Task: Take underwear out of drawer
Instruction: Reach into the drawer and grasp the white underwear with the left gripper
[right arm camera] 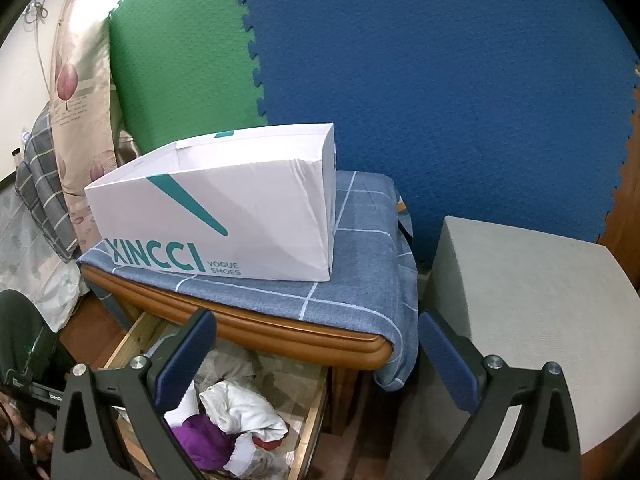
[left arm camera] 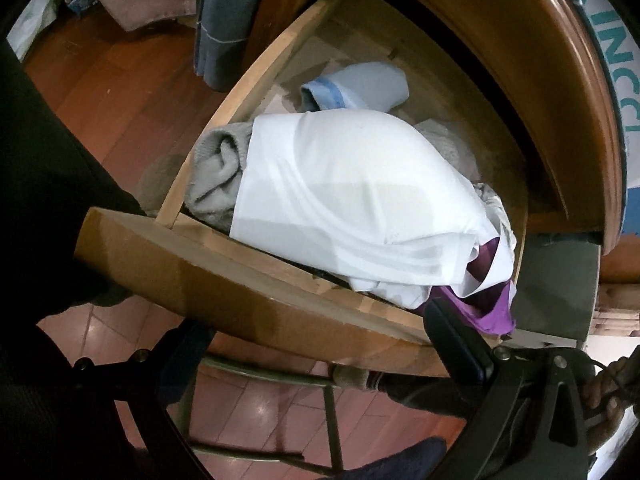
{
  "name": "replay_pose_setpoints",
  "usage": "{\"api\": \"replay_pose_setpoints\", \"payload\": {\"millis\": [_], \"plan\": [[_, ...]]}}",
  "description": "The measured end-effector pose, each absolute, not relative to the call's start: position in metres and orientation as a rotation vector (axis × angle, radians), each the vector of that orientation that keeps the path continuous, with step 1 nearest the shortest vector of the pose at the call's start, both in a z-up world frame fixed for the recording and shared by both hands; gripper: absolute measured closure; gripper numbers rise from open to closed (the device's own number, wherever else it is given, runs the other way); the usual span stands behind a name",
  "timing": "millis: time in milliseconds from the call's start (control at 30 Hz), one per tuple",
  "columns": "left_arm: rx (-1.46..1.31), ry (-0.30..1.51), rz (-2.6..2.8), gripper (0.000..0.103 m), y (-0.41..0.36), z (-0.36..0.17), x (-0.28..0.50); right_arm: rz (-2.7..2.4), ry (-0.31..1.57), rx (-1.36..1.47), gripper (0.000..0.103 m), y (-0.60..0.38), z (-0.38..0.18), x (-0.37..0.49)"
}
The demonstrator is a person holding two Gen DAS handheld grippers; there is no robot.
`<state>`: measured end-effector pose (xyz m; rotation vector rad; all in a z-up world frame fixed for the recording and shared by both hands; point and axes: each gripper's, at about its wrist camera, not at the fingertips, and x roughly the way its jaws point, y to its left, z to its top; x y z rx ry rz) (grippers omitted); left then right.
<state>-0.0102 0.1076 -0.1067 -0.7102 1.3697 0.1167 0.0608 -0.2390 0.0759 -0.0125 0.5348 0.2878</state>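
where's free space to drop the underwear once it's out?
Open shoe box on the blue checked cloth: what shows of its inside looks empty. A bare cloth strip runs right of and in front of the box. The grey surface on the right is bare. The drawer is crowded: white garment, purple garment, grey cloth.

White garment [left arm camera: 340, 184], purple cloth [left arm camera: 484, 308], blue checked cover [right arm camera: 360, 264], white-and-teal box [right arm camera: 224, 208]

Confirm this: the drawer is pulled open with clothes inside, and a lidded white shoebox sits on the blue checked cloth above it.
Wrong on one point: the white shoebox has no lid; the right wrist view shows its open top. The drawer is open with clothes inside, below the blue checked cloth.
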Motion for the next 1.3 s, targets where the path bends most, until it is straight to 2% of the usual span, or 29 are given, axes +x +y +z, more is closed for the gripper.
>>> {"api": "replay_pose_setpoints", "payload": {"millis": [267,467,633,767,933,1200,1233,1300], "plan": [[-0.596,1.311,0.13,0.004,0.102,-0.074,-0.014,0.3,0.526,0.016,0.0,-0.242,0.078,0.06],[-0.392,1.081,0.12,0.002,0.087,-0.01,-0.024,0.325,0.511,0.062,0.0,-0.25,0.082,0.056],[-0.086,0.939,-0.042,0.001,0.04,0.028,-0.016,0.312,0.497,0.115,0.0,-0.263,0.087,0.051],[0.114,1.054,-0.118,0.001,0.012,0.008,0.022,0.321,0.504,0.173,0.0,-0.272,0.087,0.046],[0.178,1.199,-0.138,0.002,0.006,-0.037,0.059,0.31,0.507,0.183,0.0,-0.277,0.085,0.046],[0.284,1.223,-0.103,0.01,0.005,-0.074,0.07,0.315,0.531,0.216,0.0,-0.28,0.079,0.054],[0.31,1.219,-0.095,0.013,0.004,-0.076,0.07,0.316,0.534,0.212,0.0,-0.279,0.078,0.055],[0.323,1.223,-0.106,0.029,0.006,-0.081,0.069,0.317,0.537,0.203,0.0,-0.277,0.077,0.055]]}}
